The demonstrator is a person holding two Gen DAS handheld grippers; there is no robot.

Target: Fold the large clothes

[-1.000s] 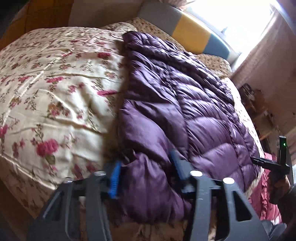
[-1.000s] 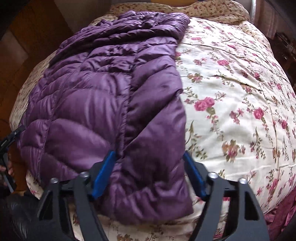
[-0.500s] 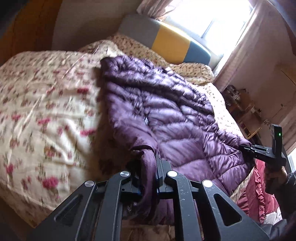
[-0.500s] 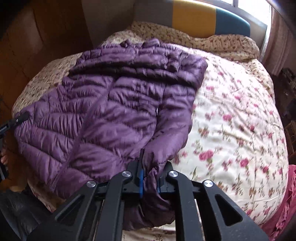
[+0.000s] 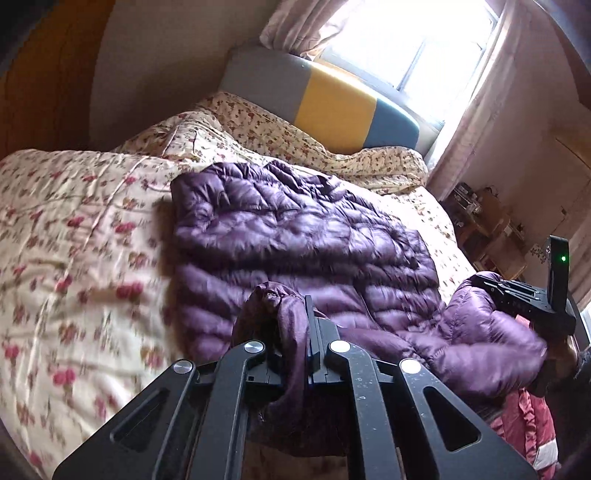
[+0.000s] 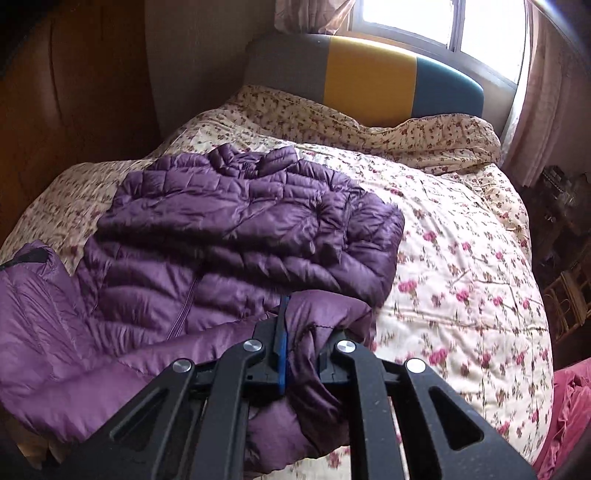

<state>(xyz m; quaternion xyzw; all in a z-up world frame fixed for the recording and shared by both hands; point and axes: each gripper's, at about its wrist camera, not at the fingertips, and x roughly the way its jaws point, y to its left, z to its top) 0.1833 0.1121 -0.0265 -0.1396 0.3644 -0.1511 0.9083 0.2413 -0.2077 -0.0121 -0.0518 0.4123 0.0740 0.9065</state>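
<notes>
Nearest in the left wrist view, the left gripper (image 5: 295, 354) is clamped tight on a bunched fold of the purple down jacket (image 5: 295, 236), the cloth standing up between its black fingers (image 5: 347, 369) and hanging in a loop below them. In the right wrist view the right gripper (image 6: 299, 354) is likewise closed on a gathered corner of the same jacket's near edge, a blue pad showing against the cloth on the left side of the pinch. Both pinched corners are lifted off the floral quilt (image 6: 461, 280), which covers the bed, and the jacket's near part slopes up from the bed to the grippers. In the left wrist view the right gripper also shows at the right edge as a black frame with a small green light, with purple cloth bunched against it. Beyond the grippers, the rest of the jacket lies spread on the quilt, its quilted panels wrinkled and its collar end lying farthest, toward the head of the bed. A zip line runs along the jacket's middle in the right wrist view. Farther still lies a small-flowered pillow (image 6: 369, 125), and behind it stands a headboard (image 6: 369, 77) in grey, yellow and blue panels. At the far end a bright window (image 6: 443, 26) shows, with pale curtains beside it.
</notes>
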